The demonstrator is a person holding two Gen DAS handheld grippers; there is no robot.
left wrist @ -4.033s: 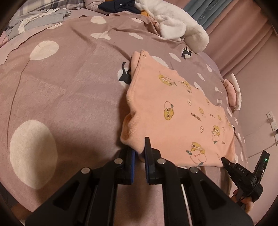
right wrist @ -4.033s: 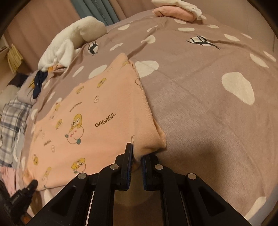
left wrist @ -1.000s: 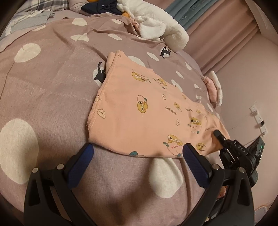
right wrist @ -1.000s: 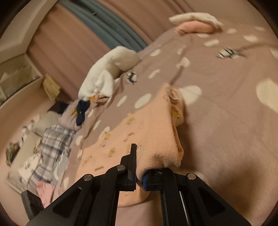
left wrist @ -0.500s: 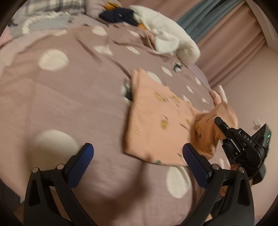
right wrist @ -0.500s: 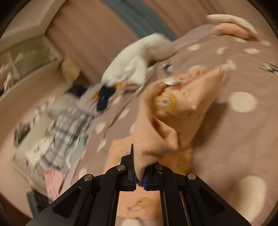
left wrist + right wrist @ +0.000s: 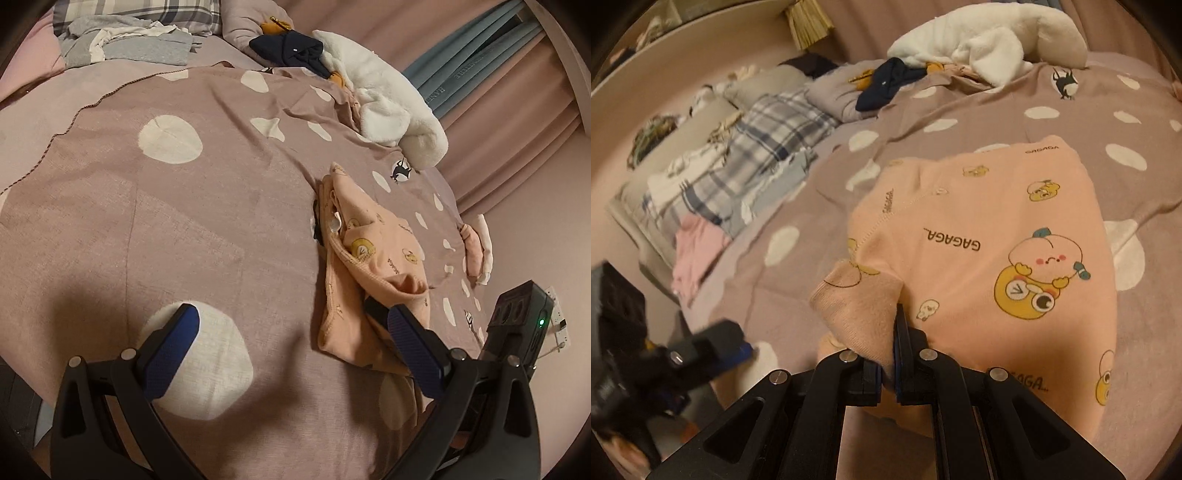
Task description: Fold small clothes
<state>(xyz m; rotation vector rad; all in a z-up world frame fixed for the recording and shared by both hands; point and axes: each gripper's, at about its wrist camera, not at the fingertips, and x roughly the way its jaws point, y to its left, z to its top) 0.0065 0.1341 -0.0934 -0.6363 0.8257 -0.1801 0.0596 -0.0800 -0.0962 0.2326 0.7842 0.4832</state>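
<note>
Two grippers in play, one garment. Going left to right: your left gripper [image 7: 291,354] is hanging over the spotted bedspread [image 7: 184,221] with its blue pads spread wide and nothing between them, so it is doing no work. Just right of it, the peach printed garment [image 7: 369,266] is lying on the bedspread, one end doubled over the rest. Your right gripper [image 7: 886,369] is pinching a bunched corner of that garment, jaws clamped tight on the fabric, and you are carrying that corner across the top layer. Judging by the lay, one fold is roughly halfway through: the flap is over but not flat and the edges are not lined up. You are yet to set it down, let go and smooth it. Far right, a small folded pile [image 7: 476,251] is sitting at the bed edge; a white fluffy item [image 7: 391,110] and loose clothes are waiting by the pillows.
</note>
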